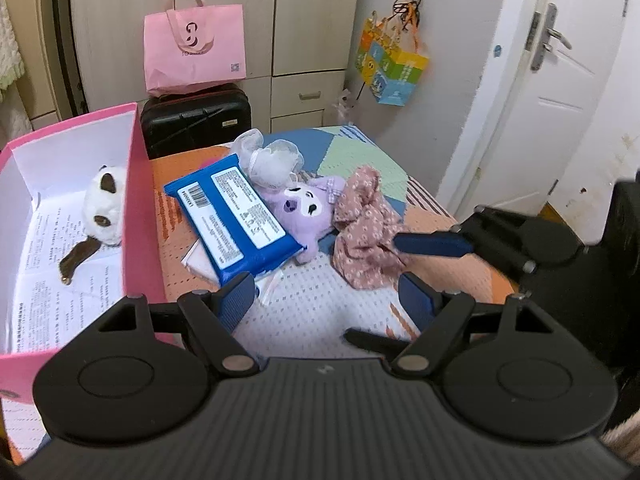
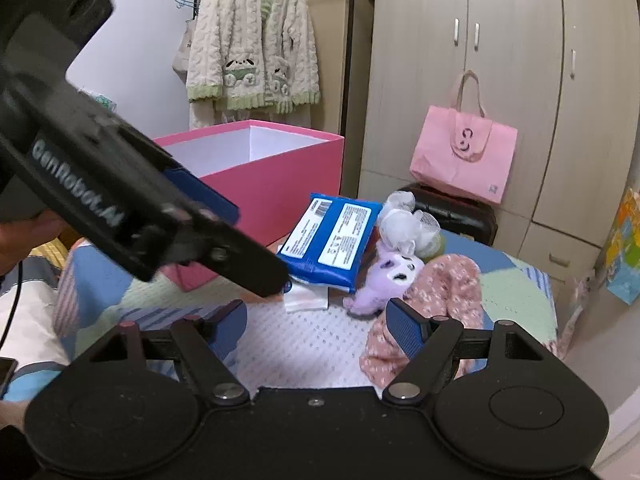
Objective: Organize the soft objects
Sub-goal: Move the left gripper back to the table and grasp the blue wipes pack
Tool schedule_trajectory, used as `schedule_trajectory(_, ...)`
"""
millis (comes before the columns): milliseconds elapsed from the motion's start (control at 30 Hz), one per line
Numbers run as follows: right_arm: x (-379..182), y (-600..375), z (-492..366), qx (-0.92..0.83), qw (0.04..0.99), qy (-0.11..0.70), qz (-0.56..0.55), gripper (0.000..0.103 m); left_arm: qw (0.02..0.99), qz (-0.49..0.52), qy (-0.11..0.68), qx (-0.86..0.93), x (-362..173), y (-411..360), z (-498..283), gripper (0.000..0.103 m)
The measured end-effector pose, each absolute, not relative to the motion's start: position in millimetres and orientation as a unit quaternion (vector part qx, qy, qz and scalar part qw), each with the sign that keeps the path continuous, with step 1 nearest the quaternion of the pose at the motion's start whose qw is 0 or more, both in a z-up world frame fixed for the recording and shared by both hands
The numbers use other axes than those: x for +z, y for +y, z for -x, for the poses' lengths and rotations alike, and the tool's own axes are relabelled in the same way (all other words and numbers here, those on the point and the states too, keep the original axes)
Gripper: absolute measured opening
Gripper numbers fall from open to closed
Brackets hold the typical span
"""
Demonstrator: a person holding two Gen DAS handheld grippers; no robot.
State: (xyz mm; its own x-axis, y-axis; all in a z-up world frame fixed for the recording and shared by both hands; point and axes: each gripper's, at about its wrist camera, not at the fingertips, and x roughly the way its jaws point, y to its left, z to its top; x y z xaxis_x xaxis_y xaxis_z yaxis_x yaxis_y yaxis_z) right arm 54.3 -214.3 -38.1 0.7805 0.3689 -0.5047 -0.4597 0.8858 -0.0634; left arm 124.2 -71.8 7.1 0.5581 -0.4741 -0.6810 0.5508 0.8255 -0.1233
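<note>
Right: patchwork bed (image 1: 360,152), wardrobe (image 2: 500,60) behind, pink box (image 1: 136,208) left. Left tongs (image 1: 326,300) and right tongs (image 2: 316,320) both released, empty; floral cloth (image 1: 368,232) beside them.

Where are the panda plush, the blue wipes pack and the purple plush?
panda plush (image 1: 105,205), left wrist view, white body.
blue wipes pack (image 1: 232,220), left wrist view, white label.
purple plush (image 2: 390,276), right wrist view, face.

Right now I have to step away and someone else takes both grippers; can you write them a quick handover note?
Left gripper: open, empty, over the mat near the wipes pack.
Right gripper: open, empty, its finger near the floral cloth.
Done: panda plush is in the pink box.
Left on the mat: wipes pack, purple plush, white mesh puff, floral cloth.
</note>
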Motion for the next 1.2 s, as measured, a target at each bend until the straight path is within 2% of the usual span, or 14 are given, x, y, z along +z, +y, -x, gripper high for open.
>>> schedule_trajectory(200,-52,-210,-85,0.249,0.936,0.24,0.069,0.081,0.902,-0.037,0.355,-0.241,-4,-84,-154,0.078)
schedule_trajectory(467,-66,-204,-130,0.251,0.931,0.26,0.051,0.081,0.903,-0.014,0.385,-0.189,-21,-86,-193,0.078)
schedule_trajectory(1200,-77,-184,-164,0.278,0.921,0.271,0.038,0.085,0.902,0.012,0.4,-0.161,-41,-88,-213,0.08)
